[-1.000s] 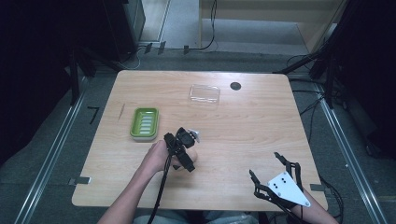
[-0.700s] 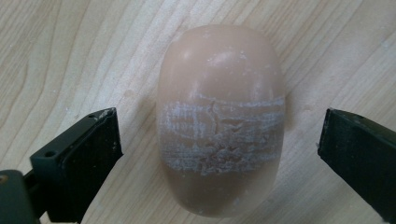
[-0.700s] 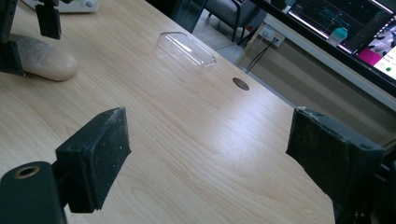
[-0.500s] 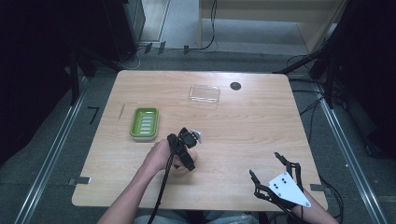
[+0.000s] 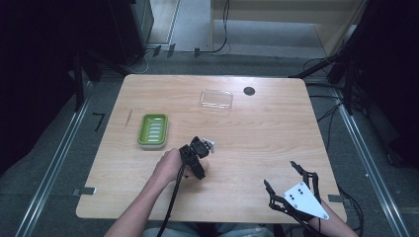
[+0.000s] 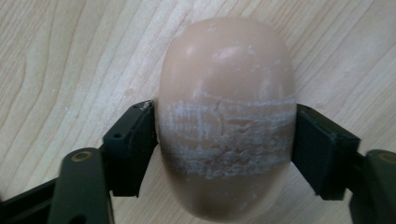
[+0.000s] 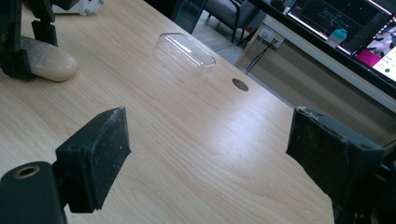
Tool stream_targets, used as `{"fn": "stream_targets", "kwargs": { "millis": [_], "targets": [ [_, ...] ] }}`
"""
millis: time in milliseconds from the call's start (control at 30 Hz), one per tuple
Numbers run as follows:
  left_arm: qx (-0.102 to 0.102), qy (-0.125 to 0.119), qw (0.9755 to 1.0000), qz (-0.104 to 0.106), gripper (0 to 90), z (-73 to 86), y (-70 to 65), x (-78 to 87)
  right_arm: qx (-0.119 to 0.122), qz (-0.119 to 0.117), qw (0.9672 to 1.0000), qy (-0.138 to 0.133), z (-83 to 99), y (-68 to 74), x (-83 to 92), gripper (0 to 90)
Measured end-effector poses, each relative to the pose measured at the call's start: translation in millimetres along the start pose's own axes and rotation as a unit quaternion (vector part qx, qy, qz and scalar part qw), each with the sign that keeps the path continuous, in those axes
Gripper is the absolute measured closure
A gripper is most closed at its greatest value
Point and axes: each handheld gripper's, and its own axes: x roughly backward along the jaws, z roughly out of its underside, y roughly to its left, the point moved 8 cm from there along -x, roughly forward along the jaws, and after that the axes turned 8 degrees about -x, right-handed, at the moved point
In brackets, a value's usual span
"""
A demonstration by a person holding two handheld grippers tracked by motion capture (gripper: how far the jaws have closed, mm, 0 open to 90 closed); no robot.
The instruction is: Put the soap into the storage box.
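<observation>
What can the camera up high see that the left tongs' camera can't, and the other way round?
The high view alone takes in the green dish, the clear lid and the right tongs, open over bare wood. The left gripper view alone makes out the pale scuffed band across the soap and the pads pressing its sides. Both share the left tongs, which have just been closing on the soap, and the table.

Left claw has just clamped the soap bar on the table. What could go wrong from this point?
1. The left claw pinches the smooth, rounded beige soap bar across its middle, where white scrape marks already show; its jaws have just been closing, and the bar could squirt out when lifted.
2. The green rectangular soap dish is narrow, so a tilted bar might catch its rim.
3. The right claw hangs open, too far off to steady anything.
</observation>
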Motion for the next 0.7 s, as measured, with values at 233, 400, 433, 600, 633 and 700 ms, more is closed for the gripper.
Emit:
{"fn": "stream_targets", "kwargs": {
  "millis": [233, 400, 433, 600, 633, 700],
  "targets": [
    [0.008, -0.007, 0.9999, 0.010, 32.8, 0.9, -0.3, 0.2, 0.001, 0.000, 1.0000, -0.001, -0.1, 0.1, 0.1, 13.2],
    [0.012, -0.009, 0.9998, 0.009, 33.4, 1.0, -0.6, 0.5, 0.001, -0.001, 1.0000, -0.003, -0.2, -0.3, 0.2, 13.1],
    [0.012, -0.009, 0.9998, 0.009, 33.4, 1.0, -0.6, 0.5, 0.001, -0.001, 1.0000, -0.003, -0.2, -0.3, 0.2, 13.1],
    [0.015, -0.015, 0.9997, 0.008, 33.6, -0.3, -1.3, 0.5, 0.000, -0.001, 1.0000, -0.002, -0.2, 0.3, 0.0, 13.2],
    [0.014, -0.015, 0.9997, 0.009, 33.6, -0.6, -1.7, 0.5, 0.000, -0.001, 1.0000, -0.001, -0.2, 0.4, 0.0, 13.1],
    [0.013, -0.018, 0.9997, 0.007, 33.7, -1.4, -2.1, 0.2, 0.001, -0.002, 1.0000, -0.001, -0.4, 0.5, -0.1, 13.2]
  ]
}}
